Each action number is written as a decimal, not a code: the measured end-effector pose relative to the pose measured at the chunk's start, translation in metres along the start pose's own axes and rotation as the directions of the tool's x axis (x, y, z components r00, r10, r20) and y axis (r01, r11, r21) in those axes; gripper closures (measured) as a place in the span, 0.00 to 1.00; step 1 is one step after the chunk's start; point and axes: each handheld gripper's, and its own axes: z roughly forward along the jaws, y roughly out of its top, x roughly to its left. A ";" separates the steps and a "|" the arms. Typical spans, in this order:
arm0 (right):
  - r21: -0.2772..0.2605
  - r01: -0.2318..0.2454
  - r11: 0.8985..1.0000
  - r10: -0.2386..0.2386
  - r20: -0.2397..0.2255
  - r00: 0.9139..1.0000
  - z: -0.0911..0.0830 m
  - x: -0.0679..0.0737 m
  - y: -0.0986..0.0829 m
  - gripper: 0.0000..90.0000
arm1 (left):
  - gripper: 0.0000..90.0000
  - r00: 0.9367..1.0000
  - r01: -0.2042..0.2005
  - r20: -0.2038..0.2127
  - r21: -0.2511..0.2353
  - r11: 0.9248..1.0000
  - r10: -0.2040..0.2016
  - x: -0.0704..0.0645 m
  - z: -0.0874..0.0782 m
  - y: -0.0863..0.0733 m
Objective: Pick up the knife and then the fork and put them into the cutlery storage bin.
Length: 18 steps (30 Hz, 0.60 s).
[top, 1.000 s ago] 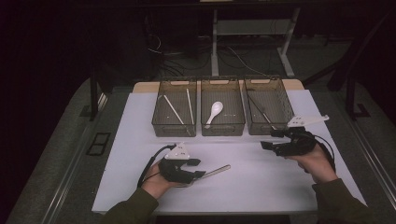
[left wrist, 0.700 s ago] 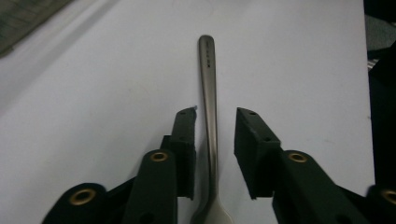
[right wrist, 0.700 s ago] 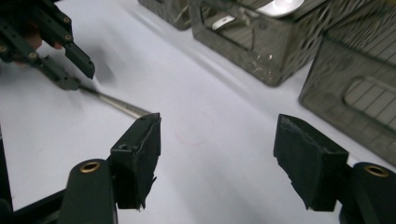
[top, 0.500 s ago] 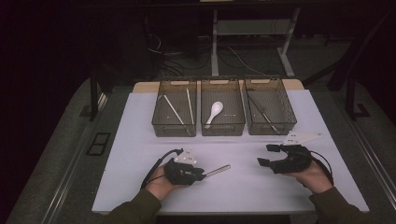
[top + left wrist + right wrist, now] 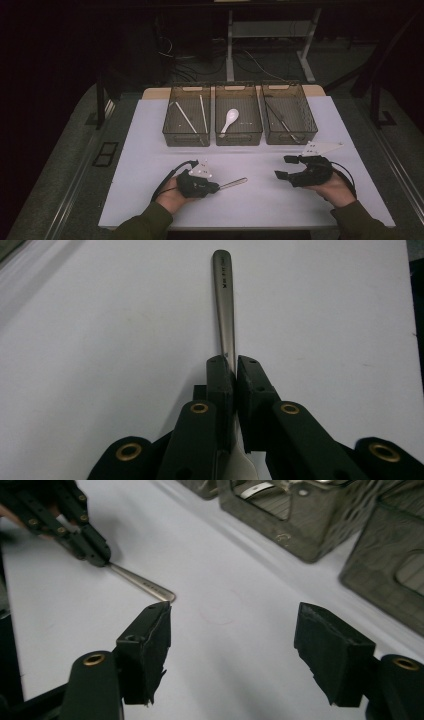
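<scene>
High view: the left gripper (image 5: 216, 187) is clamping a metal utensil (image 5: 234, 183) low over the white table (image 5: 140, 150), near the front edge, with the handle sticking out toward the right gripper (image 5: 284, 168), whose jaws are standing wide apart and holding nothing. Three bins (image 5: 186, 120) are sitting at the back: thin sticks in the left one, a white spoon (image 5: 228, 120) in the middle one, dark utensils in the right one.

In the left gripper view the jaws are pinching the utensil (image 5: 223, 305) on its narrow neck, so the long handle is likely working as a lever; a knock against the table or a bin rim could twist it out of the grip. Dropping it in the wrong bin is another risk, since its working end is hidden behind the jaws.

Small stamped lettering is running along the handle near its tip, too small to read.
</scene>
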 end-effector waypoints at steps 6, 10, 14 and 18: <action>0.027 0.056 0.998 -0.053 -0.090 0.995 0.002 0.005 0.007 0.32 | 0.94 0.998 -0.041 0.052 -0.028 0.999 0.042 0.000 -0.013 0.010; 0.051 0.107 0.993 -0.100 -0.127 0.987 0.008 0.012 0.014 0.32 | 0.94 0.994 -0.064 0.090 -0.041 0.997 0.068 0.002 -0.019 0.020; 0.059 0.155 0.986 -0.143 -0.173 0.975 0.016 0.019 0.024 0.35 | 0.94 0.987 -0.093 0.124 -0.042 0.995 0.098 0.003 -0.019 0.031; 0.069 0.202 0.977 -0.181 -0.235 0.955 0.025 0.027 0.036 0.42 | 0.94 0.979 -0.125 0.159 -0.039 0.991 0.130 0.005 -0.016 0.042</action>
